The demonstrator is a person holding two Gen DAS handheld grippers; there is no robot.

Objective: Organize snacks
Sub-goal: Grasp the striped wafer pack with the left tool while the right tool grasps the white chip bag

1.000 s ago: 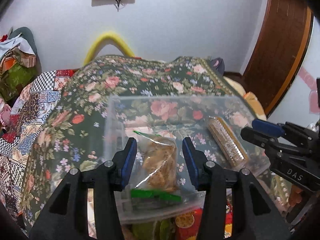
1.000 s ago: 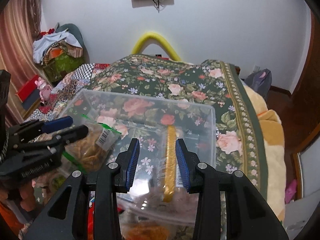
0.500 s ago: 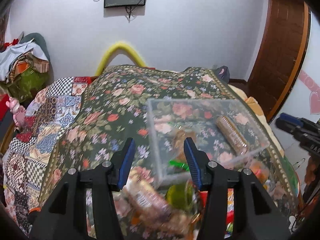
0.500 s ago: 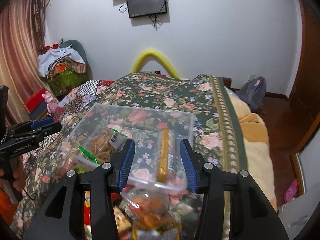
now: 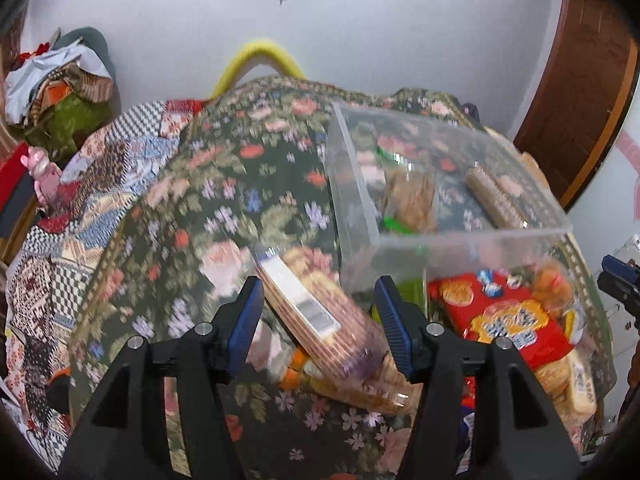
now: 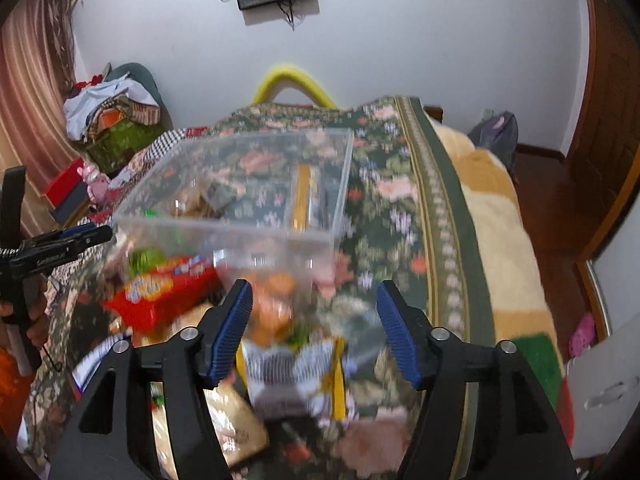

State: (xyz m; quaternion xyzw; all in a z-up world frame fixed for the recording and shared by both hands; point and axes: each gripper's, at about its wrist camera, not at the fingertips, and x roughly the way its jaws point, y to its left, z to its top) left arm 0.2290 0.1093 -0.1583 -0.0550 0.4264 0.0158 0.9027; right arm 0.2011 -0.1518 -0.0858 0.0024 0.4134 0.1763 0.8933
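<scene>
A clear plastic box [image 5: 472,236] [image 6: 224,236] sits on the floral bedspread and holds a bag of brown snacks [image 5: 412,200] and a cracker roll [image 5: 494,198] [image 6: 306,198]. Loose snacks lie in front of it: a long biscuit pack [image 5: 320,320], a red bag [image 5: 508,320] [image 6: 160,292], and a clear bag of orange snacks [image 6: 276,304]. My left gripper [image 5: 320,318] is open, its jaws on either side of the biscuit pack. My right gripper [image 6: 316,328] is open above the orange snack bag.
The floral bedspread [image 5: 200,216] covers the bed, with a patchwork quilt [image 5: 60,240] on the left. A pile of clothes [image 6: 112,112] stands by the far wall. The bed's right edge [image 6: 500,240] drops to a wooden floor.
Both grippers have pulled back from the box toward the loose snacks in front of it. The right jaws have opened wider. The left gripper now brackets the biscuit pack.
</scene>
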